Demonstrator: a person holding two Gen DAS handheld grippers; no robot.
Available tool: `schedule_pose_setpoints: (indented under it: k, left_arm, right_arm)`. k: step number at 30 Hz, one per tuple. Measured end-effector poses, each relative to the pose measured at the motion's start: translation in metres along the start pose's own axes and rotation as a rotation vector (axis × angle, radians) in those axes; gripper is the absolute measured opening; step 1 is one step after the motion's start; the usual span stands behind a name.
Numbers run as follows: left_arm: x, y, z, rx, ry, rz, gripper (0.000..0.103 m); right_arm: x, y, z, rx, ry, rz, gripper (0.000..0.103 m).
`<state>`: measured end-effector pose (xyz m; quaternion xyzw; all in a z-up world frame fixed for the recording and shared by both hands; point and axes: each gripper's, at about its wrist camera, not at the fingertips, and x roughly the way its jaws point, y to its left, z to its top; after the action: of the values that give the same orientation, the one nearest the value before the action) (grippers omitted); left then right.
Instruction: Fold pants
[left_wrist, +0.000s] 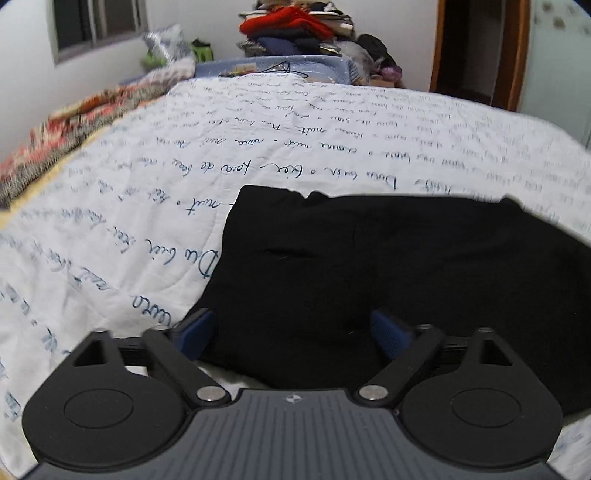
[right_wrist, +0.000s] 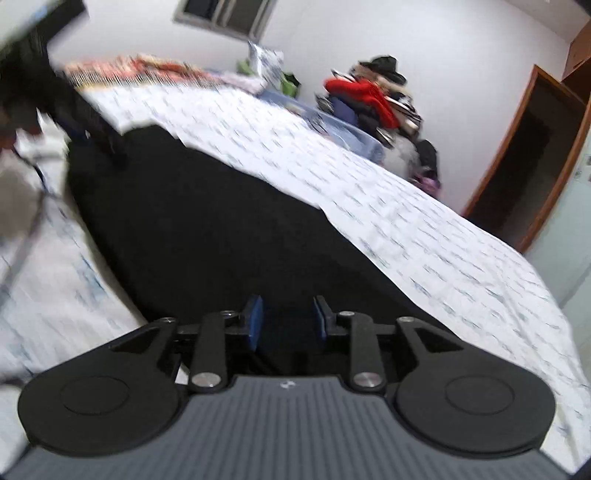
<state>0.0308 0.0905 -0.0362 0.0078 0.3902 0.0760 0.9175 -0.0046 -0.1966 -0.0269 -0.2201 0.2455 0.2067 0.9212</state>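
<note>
Black pants (left_wrist: 388, 266), folded on the bed.
I see them lying flat as a compact dark block on the script-printed white quilt (left_wrist: 147, 206), edges roughly squared, one far corner slightly rumpled.

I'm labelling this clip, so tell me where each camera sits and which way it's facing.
Left wrist: sits on the left tongs, facing down across the black pants and the script-printed bedspread toward the clothes pile; its own blue pads stand wide apart.
Right wrist: sits on the right tongs, facing along the pants; pads narrowly apart, and the left tongs show, blurred, at upper left.
Shared: pants, bedspread, clothes pile, window, doorway.
</note>
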Motion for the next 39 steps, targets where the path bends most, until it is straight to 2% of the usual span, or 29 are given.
schedule_pose_setpoints:
  k: [2,3,4,7,9,11,13,18,20,22,24,25,28,32,39]
  left_arm:
    - [-0.002,0.001,-0.007,0.016,-0.029,0.001,0.1]
    - [-0.002,0.002,-0.01,0.026,-0.04,-0.001,0.1]
    - [-0.001,0.004,-0.011,0.033,-0.044,-0.002,0.101]
    - [-0.004,0.013,-0.01,0.019,-0.052,-0.005,0.101]
    - [-0.006,0.02,-0.008,-0.008,-0.07,0.009,0.101]
    - [-0.005,0.024,-0.007,-0.036,-0.079,0.013,0.101]
    - [-0.002,0.024,-0.007,-0.056,-0.074,0.01,0.101]
    - [0.006,0.012,-0.011,-0.029,-0.104,0.073,0.103]
    - [0.01,0.013,-0.014,-0.047,-0.113,0.074,0.103]
    - [0.012,0.017,-0.018,-0.086,-0.129,0.06,0.103]
    - [0.016,0.02,-0.024,-0.123,-0.148,0.043,0.103]
    - [0.017,0.021,-0.027,-0.139,-0.164,0.037,0.103]
    - [0.017,0.02,-0.032,-0.143,-0.197,0.046,0.103]
    - [0.017,0.017,-0.031,-0.13,-0.2,0.058,0.103]
    - [0.006,0.015,-0.025,-0.147,-0.182,0.072,0.103]
  right_arm:
    - [0.009,0.006,0.008,0.006,-0.017,0.063,0.028]
    - [0.014,0.014,0.011,-0.014,-0.018,0.092,0.033]
    - [0.017,0.023,0.012,-0.041,-0.011,0.11,0.034]
    - [0.025,0.041,0.008,-0.113,0.032,0.093,0.034]
    - [0.022,0.037,0.009,-0.081,0.029,0.099,0.034]
    - [0.016,0.034,0.014,-0.063,0.009,0.09,0.034]
    - [0.015,0.035,0.019,-0.061,-0.027,0.078,0.039]
    - [0.037,0.036,0.033,-0.01,-0.127,0.107,0.063]
    - [0.047,0.038,0.033,0.013,-0.118,0.116,0.064]
    - [0.056,0.039,0.028,0.042,-0.096,0.138,0.076]
    - [0.063,0.038,0.02,0.074,-0.083,0.118,0.098]
    - [0.067,0.036,0.019,0.09,-0.064,0.104,0.102]
    - [0.073,0.026,0.018,0.153,-0.033,0.137,0.103]
    - [0.079,0.019,0.014,0.2,-0.01,0.174,0.103]
    - [0.076,0.03,0.017,0.134,-0.029,0.119,0.103]
